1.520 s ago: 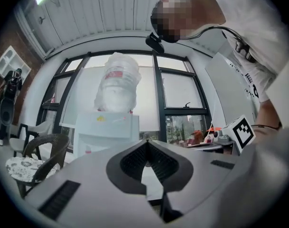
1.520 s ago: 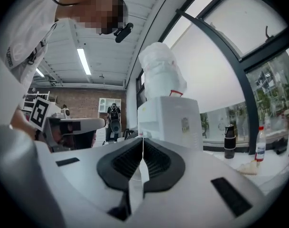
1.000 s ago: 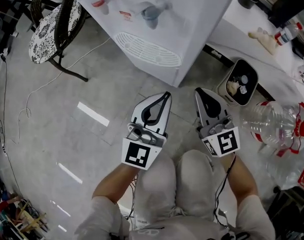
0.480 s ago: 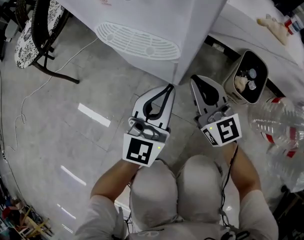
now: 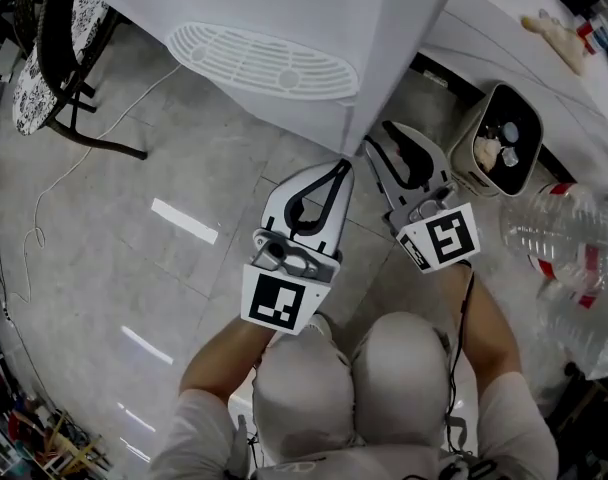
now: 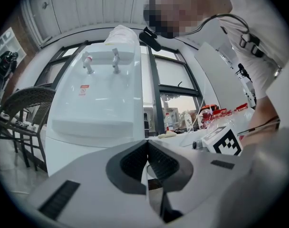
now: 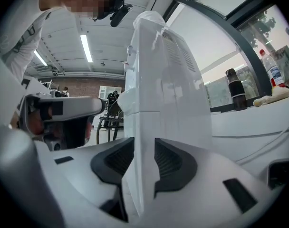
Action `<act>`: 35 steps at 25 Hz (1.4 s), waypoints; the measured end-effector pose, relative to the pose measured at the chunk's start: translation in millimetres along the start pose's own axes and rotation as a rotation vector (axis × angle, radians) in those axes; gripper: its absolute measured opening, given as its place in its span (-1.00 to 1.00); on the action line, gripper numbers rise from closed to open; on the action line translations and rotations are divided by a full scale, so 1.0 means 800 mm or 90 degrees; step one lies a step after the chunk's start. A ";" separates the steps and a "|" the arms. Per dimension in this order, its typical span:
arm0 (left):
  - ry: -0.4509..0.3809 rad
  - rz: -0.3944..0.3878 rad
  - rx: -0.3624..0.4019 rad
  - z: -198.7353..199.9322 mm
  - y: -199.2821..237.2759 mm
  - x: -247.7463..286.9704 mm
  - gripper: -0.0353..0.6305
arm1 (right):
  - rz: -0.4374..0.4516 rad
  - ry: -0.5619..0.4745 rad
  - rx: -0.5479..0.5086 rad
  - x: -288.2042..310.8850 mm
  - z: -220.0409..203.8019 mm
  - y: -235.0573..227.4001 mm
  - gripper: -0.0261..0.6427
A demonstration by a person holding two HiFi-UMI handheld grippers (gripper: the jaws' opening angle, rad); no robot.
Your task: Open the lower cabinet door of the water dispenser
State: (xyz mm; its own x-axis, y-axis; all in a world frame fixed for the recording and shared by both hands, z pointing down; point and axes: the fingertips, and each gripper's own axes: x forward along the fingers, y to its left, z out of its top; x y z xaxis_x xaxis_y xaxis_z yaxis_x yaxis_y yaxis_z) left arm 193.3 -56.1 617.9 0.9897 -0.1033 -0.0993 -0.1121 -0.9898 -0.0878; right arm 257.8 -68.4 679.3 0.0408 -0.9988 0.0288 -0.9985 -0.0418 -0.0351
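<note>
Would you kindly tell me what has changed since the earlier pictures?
Both grippers came nearer the dispenser. On the right gripper the jaws, shut before, are opening astride the dispenser's corner edge. The left gripper stayed shut; bin and bottles unmoved.

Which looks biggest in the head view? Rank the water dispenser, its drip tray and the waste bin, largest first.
1. water dispenser, though the frame crops it.
2. drip tray.
3. waste bin: close to the tray's size. It sits on the floor, farther from the camera, so this order is unsure.
</note>
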 end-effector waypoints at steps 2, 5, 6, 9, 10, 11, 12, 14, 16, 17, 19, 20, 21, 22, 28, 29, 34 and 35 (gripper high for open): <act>0.000 -0.002 0.001 -0.001 0.001 0.000 -0.89 | -0.002 0.002 -0.001 0.004 -0.005 -0.002 -0.48; -0.001 -0.001 -0.003 -0.002 0.001 -0.002 -0.89 | -0.002 0.012 -0.017 0.014 -0.015 -0.003 -0.40; -0.001 -0.002 -0.003 -0.002 0.000 -0.004 -0.89 | -0.003 0.015 -0.021 0.017 -0.018 -0.004 -0.37; 0.000 -0.004 0.001 -0.002 0.001 -0.008 -0.89 | -0.011 0.013 -0.019 0.025 -0.023 -0.008 -0.30; 0.000 -0.003 0.002 -0.001 0.002 -0.010 -0.89 | -0.014 0.009 -0.017 0.026 -0.023 -0.009 -0.29; -0.001 -0.001 0.002 -0.001 0.003 -0.011 -0.89 | -0.017 0.006 -0.015 0.027 -0.023 -0.009 -0.29; -0.001 0.001 0.002 0.000 0.005 -0.013 -0.89 | -0.019 0.002 -0.015 0.027 -0.023 -0.010 -0.29; -0.002 0.004 0.002 0.001 0.006 -0.015 -0.89 | -0.027 -0.004 -0.013 0.026 -0.022 -0.010 -0.29; -0.003 0.006 0.000 0.001 0.006 -0.018 -0.89 | -0.033 -0.009 -0.014 0.025 -0.022 -0.009 -0.30; -0.005 0.007 -0.002 0.001 0.005 -0.019 -0.89 | -0.035 -0.011 -0.015 0.024 -0.022 -0.009 -0.30; -0.008 0.007 -0.005 0.002 0.003 -0.021 -0.89 | -0.038 -0.014 -0.014 0.024 -0.022 -0.010 -0.33; -0.009 0.007 -0.005 0.002 0.001 -0.022 -0.89 | -0.040 -0.015 -0.014 0.024 -0.022 -0.011 -0.36; -0.010 0.006 -0.004 0.003 -0.001 -0.023 -0.89 | -0.039 -0.015 -0.015 0.024 -0.021 -0.011 -0.39; -0.011 0.006 -0.004 0.004 -0.002 -0.024 -0.89 | -0.035 -0.015 -0.016 0.023 -0.021 -0.010 -0.39; -0.023 0.008 0.001 0.014 -0.006 -0.035 -0.89 | 0.010 -0.023 -0.018 0.008 -0.024 0.022 -0.40; -0.024 0.008 0.001 0.016 -0.006 -0.039 -0.89 | 0.020 -0.023 -0.015 0.005 -0.024 0.028 -0.40; -0.021 0.033 0.002 0.022 0.007 -0.069 -0.89 | 0.090 -0.019 -0.005 -0.008 -0.026 0.064 -0.43; -0.019 0.040 0.002 0.023 0.012 -0.077 -0.89 | 0.103 -0.017 -0.004 -0.010 -0.026 0.071 -0.45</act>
State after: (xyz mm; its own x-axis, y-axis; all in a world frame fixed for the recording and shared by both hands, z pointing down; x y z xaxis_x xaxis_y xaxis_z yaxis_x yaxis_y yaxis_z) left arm 129.9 -57.2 605.2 0.9775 -0.1622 -0.1346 -0.1743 -0.9811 -0.0835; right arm 200.1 -62.2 698.0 -0.1195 -0.9928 -0.0027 -0.9924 0.1195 -0.0303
